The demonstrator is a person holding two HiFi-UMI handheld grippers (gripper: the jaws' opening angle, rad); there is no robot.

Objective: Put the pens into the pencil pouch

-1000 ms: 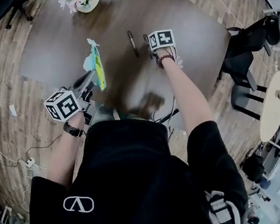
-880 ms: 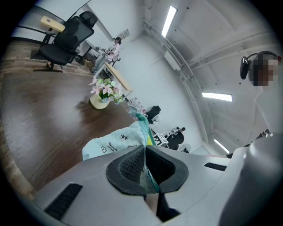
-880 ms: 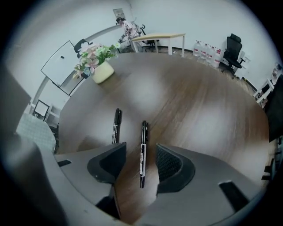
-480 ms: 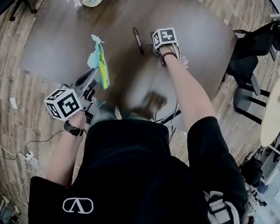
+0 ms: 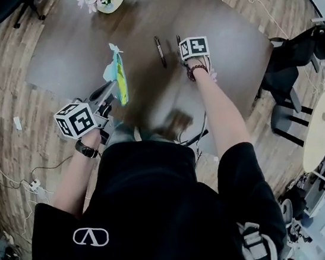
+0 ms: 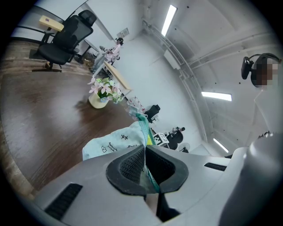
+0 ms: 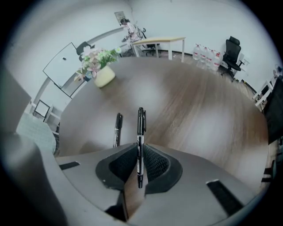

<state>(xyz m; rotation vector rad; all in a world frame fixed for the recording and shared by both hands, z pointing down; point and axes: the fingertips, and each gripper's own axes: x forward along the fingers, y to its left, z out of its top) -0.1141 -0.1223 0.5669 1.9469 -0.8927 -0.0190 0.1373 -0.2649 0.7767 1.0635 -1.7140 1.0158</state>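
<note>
Pen (image 7: 140, 132): black, caught at its lower barrel, at 1 o'clock on the table (image 5: 220, 28).
Second pen (image 7: 117, 129): left lying just beside it, at its 9 o'clock.
Right gripper (image 7: 140, 152): its jaws have just been closing, and the pads are now pressed on the barrel.
Left gripper (image 6: 145, 152): clamped fully on the pouch's edge.
Pencil pouch (image 6: 116, 142): held up at 9 o'clock of the pens.
Handling: the pen is judged light, stiff and smooth, so a mid-barrel hold is favoured. The pouch is judged soft and floppy.
</note>
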